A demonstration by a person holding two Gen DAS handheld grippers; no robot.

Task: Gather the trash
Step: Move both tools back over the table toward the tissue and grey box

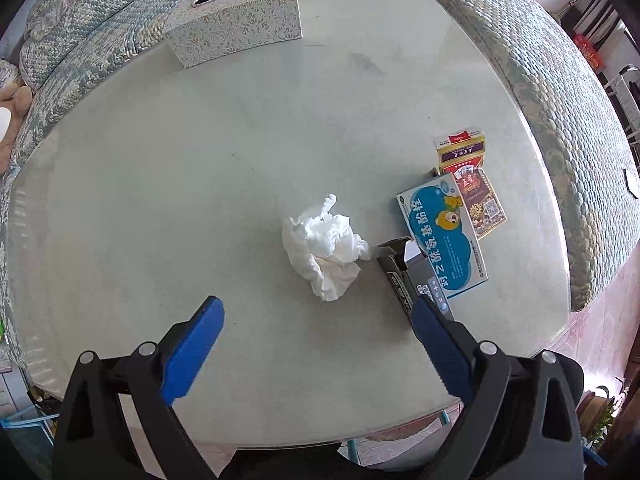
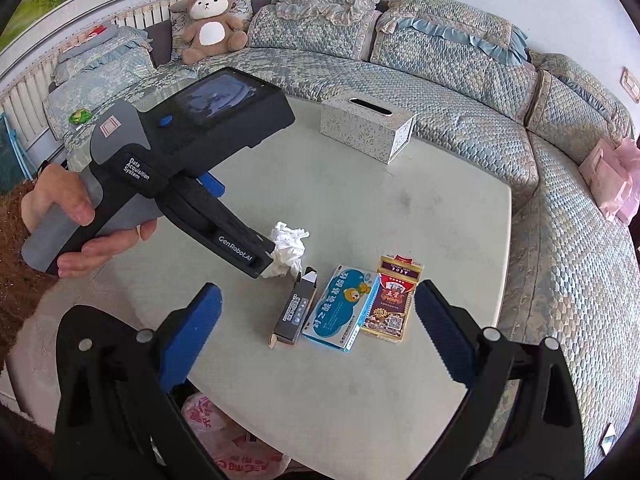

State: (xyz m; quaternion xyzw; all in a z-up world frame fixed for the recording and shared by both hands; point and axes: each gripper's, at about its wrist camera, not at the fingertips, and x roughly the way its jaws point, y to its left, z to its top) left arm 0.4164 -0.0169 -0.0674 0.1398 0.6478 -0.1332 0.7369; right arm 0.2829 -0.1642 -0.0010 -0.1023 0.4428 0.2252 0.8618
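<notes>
While both grippers hang open-jawed, the crumpled tissue (image 1: 325, 246) lies mid-table.
Left gripper (image 1: 318, 316) hovers just short of it; right gripper (image 2: 318, 304) sits over the boxes (image 2: 344, 306) near the table's (image 1: 160, 184) right edge.

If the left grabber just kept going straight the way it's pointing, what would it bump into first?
Most likely the crumpled tissue: it lies on the table ahead of the open left gripper, roughly centred between its fingers. The right wrist view agrees, though exact depth is unclear.
</notes>
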